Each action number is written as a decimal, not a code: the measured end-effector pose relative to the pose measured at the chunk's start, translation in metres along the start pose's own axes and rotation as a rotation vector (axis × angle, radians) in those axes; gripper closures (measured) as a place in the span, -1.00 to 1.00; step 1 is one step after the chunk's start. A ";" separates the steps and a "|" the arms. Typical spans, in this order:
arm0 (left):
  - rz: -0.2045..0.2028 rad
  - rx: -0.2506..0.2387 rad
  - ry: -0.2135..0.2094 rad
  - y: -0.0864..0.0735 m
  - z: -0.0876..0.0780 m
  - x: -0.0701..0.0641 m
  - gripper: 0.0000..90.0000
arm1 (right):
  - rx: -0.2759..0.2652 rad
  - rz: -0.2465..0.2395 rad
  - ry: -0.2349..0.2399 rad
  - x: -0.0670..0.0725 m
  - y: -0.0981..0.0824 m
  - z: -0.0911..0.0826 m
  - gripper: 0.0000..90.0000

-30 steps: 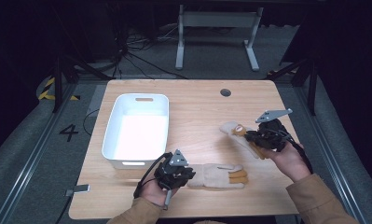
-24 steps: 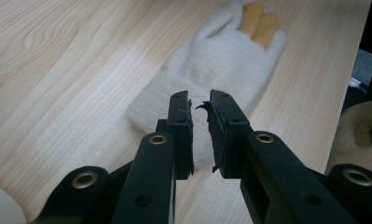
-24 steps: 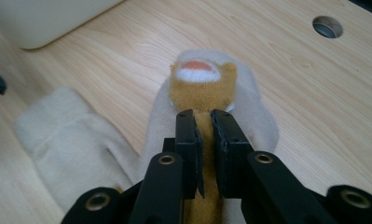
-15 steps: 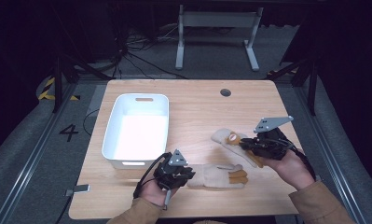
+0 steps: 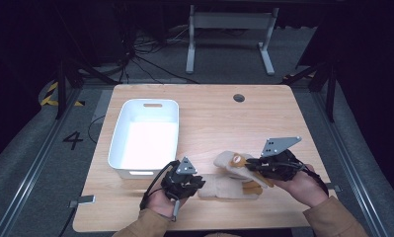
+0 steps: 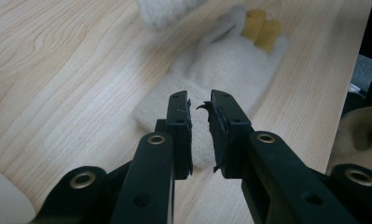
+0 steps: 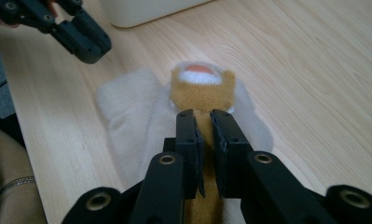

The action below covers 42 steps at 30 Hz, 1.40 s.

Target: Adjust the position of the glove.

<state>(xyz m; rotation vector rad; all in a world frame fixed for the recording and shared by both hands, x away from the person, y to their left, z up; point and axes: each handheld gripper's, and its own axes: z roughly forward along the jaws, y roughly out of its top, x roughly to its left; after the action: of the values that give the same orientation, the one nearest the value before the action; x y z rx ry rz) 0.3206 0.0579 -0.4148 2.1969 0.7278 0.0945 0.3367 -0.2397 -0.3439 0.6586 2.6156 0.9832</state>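
Where the counter (image 5: 209, 111) runs from its left edge inward, a white bin (image 5: 145, 136) stands, with bare wood behind it and across the whole far right half. Just in front of the bin's near right corner, the left hand-held gripper (image 5: 184, 178) sits close to the counter's near edge; its jaws are nearly together, pinching the end of a cream sock (image 6: 211, 65) that lies flat on the wood. To the right, the second sock (image 5: 234, 162), cream with a mustard heel and toe, overlaps the flat one, and the right hand-held gripper (image 5: 256, 165) clamps its mustard part between almost closed jaws. Compared with a second ago, the right hand-held gripper and its sock have shifted left and nearer, toward the flat sock, while the left one has stayed put.
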 end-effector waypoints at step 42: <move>-0.041 0.061 -0.003 -0.006 0.004 0.003 0.64 | 0.084 -0.063 0.202 0.011 -0.039 0.057 0.63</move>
<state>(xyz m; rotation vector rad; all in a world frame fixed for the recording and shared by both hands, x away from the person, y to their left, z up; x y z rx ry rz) 0.3217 0.0603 -0.4224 2.2380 0.7832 0.0485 0.3378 -0.2284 -0.4132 0.5161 2.8477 0.9720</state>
